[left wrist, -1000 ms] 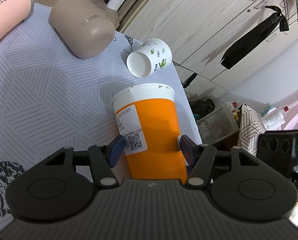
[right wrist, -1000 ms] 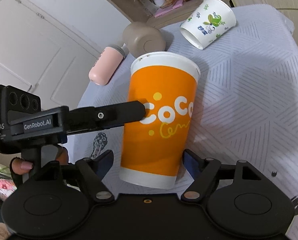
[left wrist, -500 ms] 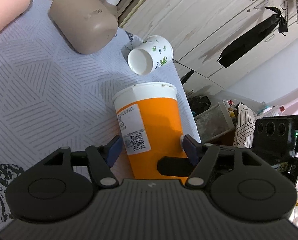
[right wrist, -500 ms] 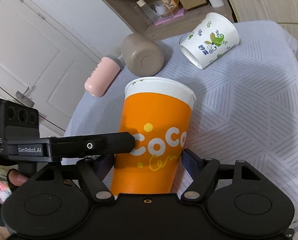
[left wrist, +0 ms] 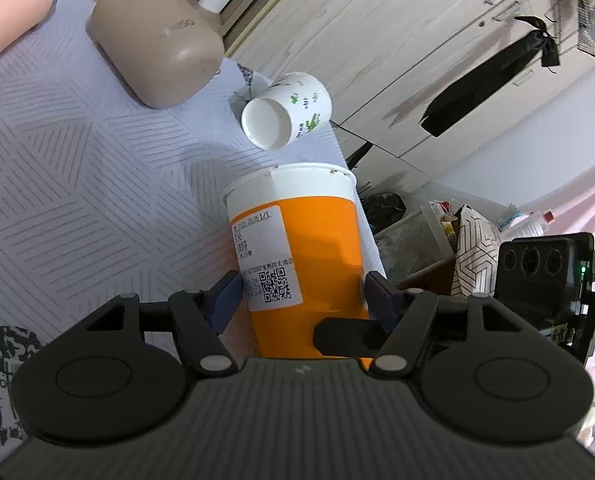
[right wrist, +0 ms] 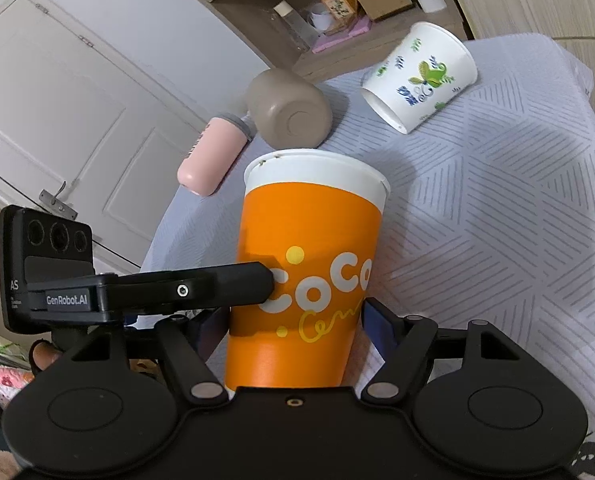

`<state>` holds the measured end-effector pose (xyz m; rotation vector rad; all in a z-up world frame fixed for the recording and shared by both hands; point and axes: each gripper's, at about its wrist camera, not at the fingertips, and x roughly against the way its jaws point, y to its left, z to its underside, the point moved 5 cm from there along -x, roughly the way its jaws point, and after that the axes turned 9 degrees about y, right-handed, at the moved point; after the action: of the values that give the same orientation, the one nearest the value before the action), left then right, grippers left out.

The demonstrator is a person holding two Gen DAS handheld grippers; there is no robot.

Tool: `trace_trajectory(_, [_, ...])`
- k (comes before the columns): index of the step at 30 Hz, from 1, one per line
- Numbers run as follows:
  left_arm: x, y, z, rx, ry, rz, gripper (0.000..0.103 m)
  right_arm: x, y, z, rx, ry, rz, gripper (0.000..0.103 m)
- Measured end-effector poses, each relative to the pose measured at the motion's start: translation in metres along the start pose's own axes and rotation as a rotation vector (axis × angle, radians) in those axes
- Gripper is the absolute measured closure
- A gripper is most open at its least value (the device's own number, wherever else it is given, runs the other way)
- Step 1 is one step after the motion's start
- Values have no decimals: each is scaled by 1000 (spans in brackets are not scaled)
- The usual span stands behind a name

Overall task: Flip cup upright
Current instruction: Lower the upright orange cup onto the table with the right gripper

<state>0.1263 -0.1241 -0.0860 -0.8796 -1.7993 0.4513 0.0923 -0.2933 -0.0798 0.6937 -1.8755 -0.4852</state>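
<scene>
Left wrist view: the left gripper point(left wrist: 301, 294) has its 2 blue pads pressed on the orange cup point(left wrist: 301, 248), which stands rim-up on the striped tablecloth point(left wrist: 77, 184). Beyond lie a white printed cup point(left wrist: 293, 110) (on its side) and a beige mug point(left wrist: 157, 36).

Right wrist view: the right gripper point(right wrist: 297, 326) straddles the orange cup point(right wrist: 309, 264); whether its pads touch is unclear. A pink bottle point(right wrist: 211, 158) lies farther back.

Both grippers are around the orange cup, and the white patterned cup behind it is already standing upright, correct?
Not quite. The white patterned cup is lying on its side on the tablecloth, mouth open sideways, as the left wrist view shows. The rest holds: the left gripper and right gripper both straddle the orange cup.
</scene>
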Motion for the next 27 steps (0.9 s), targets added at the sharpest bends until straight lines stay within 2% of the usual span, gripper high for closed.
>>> trace_trajectory(5, [14,-6,7,-54,-21,2,37,2,18,6,65,-21,32,26])
trace_trajectory(9, [19,-8,7,-68,-27,2,37,4,29,8,92,-57,95,26])
trace_trajectory(17, [52,-14,13,-144,-111,-11,37,8,64,6,223,-110,139,26])
trace_trajectory(22, [76,-18,19,-214,-182,-49,37,4,90,5,345,-157,187,26])
trace_trajectory(27, [83,-30,1,-341,-154,-133,36,-1,105,-3,430,-223,273,26])
